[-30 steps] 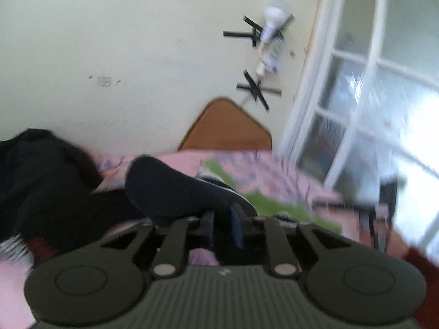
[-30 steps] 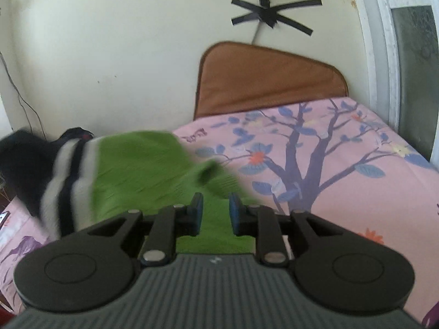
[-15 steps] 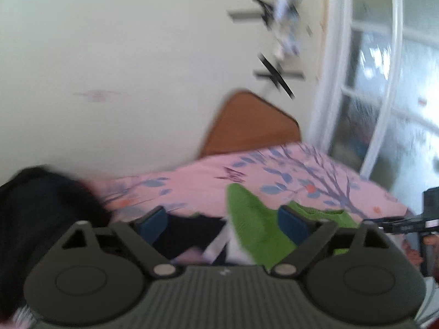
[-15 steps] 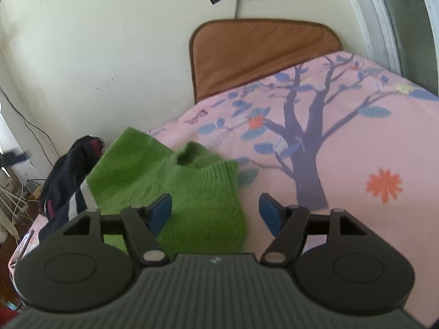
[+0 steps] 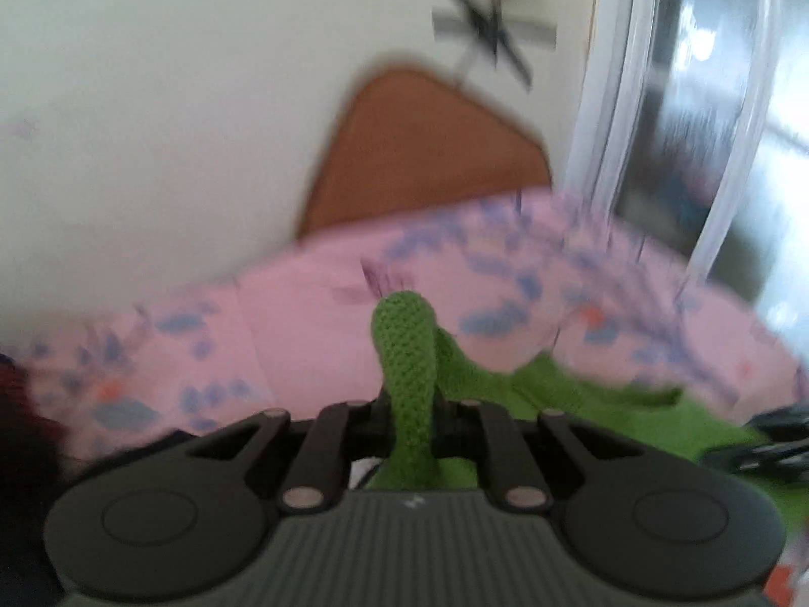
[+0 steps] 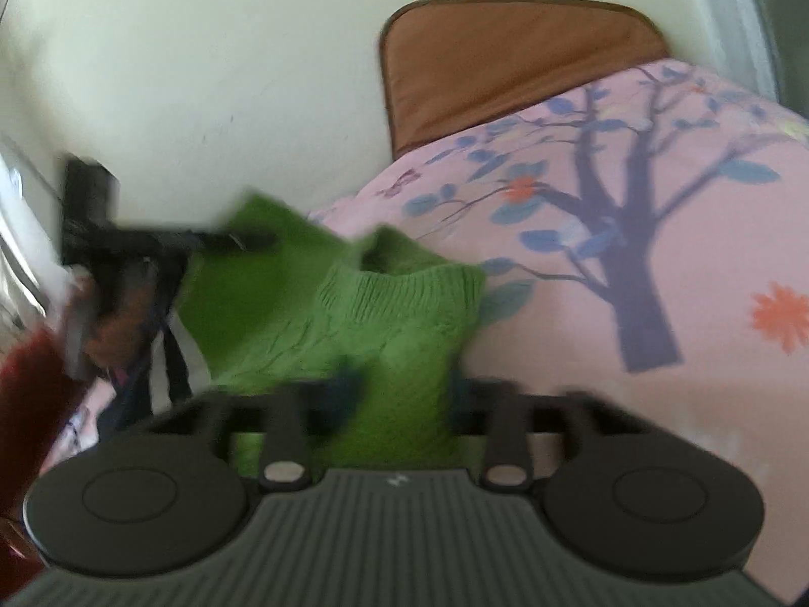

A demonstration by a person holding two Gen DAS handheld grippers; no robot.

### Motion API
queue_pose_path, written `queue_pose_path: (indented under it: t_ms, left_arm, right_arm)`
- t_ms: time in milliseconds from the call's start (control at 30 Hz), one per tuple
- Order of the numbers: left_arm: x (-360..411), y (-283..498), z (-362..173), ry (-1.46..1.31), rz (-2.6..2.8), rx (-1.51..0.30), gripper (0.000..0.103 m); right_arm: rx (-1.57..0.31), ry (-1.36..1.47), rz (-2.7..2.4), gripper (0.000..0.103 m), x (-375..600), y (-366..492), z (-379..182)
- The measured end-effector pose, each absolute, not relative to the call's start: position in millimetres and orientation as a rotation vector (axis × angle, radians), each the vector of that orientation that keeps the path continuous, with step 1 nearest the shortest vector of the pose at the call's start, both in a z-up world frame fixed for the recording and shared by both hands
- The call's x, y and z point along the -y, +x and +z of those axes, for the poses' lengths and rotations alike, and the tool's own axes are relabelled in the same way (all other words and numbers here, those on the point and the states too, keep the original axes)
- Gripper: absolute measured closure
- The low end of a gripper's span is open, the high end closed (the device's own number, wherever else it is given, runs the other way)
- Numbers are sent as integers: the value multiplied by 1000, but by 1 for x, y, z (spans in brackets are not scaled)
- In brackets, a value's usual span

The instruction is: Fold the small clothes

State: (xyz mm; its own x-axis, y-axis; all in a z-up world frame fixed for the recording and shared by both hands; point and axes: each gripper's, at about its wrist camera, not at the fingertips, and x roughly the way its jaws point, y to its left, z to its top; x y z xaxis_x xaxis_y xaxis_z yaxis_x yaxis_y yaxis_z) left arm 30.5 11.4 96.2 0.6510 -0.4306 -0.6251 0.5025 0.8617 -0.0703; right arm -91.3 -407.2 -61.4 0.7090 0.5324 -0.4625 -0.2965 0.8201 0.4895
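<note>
Only rightward: green sweater (image 6: pixel 384 323) neckline, tree print.

The right gripper (image 6: pixel 399 397), its jaws just closing, pinches the near edge of the green knitted sweater (image 6: pixel 354 313), which spreads ahead and left of the fingers over the pink tree-print bedsheet (image 6: pixel 632 263), the brown headboard (image 6: pixel 505 60) beyond.

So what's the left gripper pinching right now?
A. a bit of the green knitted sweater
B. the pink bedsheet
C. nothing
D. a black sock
A: in the left wrist view the left gripper has its jaws closed tight on a fold of the green knitted sweater, which stands up between them.
</note>
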Motion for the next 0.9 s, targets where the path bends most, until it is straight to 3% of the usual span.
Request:
queue_pose_path:
  t_ms: [167, 367, 567, 733, 900]
  left_arm:
    - [-57, -52, 189, 42, -539, -417, 94]
    - [-73, -188, 292, 77, -477, 27, 94]
    - [-70, -285, 354, 110, -349, 348, 94]
    - [-55, -311, 383, 135, -249, 422, 94]
    - [-33, -281, 377, 170, -175, 325, 93]
  right_arm:
    - [-423, 311, 456, 89, 400, -107, -10]
    - [-16, 76, 451, 90, 368, -166, 116]
    - [328, -98, 380, 90, 361, -228, 232]
    - [438, -224, 317, 90, 353, -252, 297]
    - [390, -307, 271, 90, 351, -226, 300]
